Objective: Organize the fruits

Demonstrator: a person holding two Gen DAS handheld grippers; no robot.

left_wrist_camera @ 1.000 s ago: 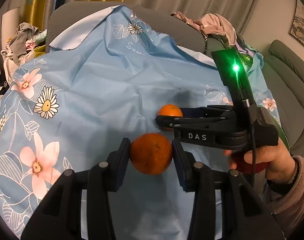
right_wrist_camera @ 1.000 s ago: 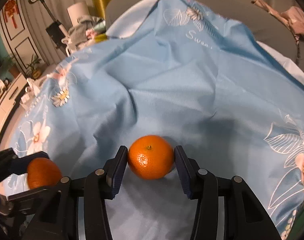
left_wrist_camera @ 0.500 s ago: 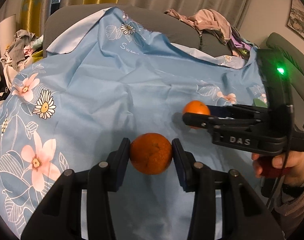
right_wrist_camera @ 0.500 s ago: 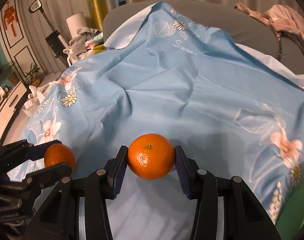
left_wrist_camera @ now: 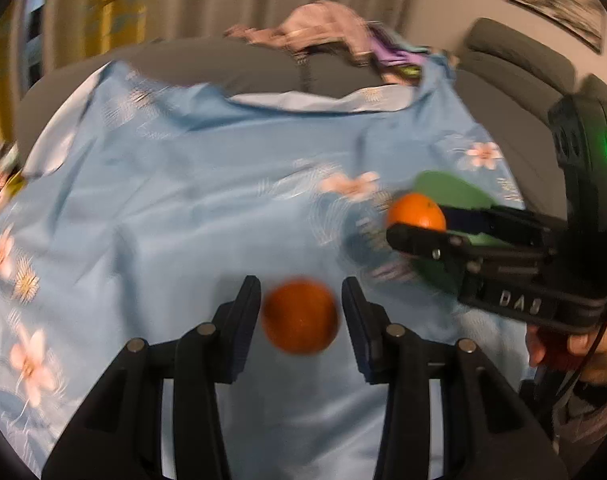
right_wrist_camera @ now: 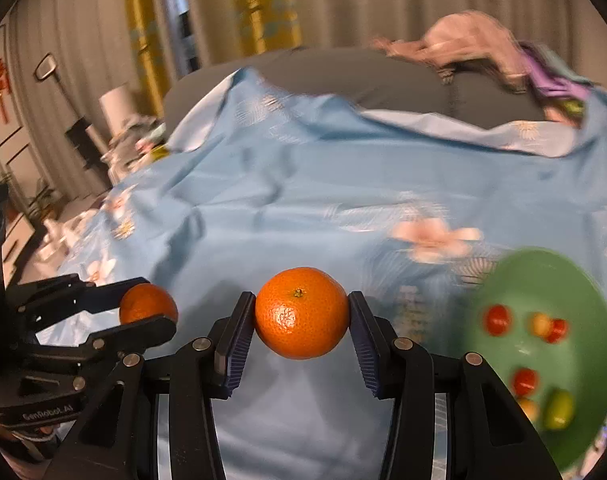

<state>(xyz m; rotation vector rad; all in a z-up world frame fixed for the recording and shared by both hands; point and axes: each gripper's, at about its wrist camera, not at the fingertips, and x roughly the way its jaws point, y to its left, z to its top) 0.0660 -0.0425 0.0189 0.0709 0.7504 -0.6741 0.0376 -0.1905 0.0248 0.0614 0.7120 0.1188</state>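
Note:
My left gripper (left_wrist_camera: 300, 312) is shut on an orange (left_wrist_camera: 300, 316) and holds it above the blue flowered cloth (left_wrist_camera: 183, 208). My right gripper (right_wrist_camera: 301, 318) is shut on a second orange (right_wrist_camera: 301, 313). In the left wrist view the right gripper holds its orange (left_wrist_camera: 416, 211) at the right, over the edge of a green bowl (left_wrist_camera: 455, 190). In the right wrist view the left gripper holds its orange (right_wrist_camera: 148, 309) at the lower left. The green bowl (right_wrist_camera: 543, 276) sits at the right with several small red, yellow and green fruits (right_wrist_camera: 497, 320) in it.
The cloth (right_wrist_camera: 303, 184) covers a grey sofa (left_wrist_camera: 255, 68). A pile of clothes (left_wrist_camera: 323, 28) lies on the sofa back. A grey armchair (left_wrist_camera: 515, 76) stands at the right. Curtains hang behind, and clutter lies on the floor at the left (right_wrist_camera: 127, 132).
Both grippers have swung right with their oranges. The green bowl has come into view at the right, and the right gripper's orange now hangs at its near edge.

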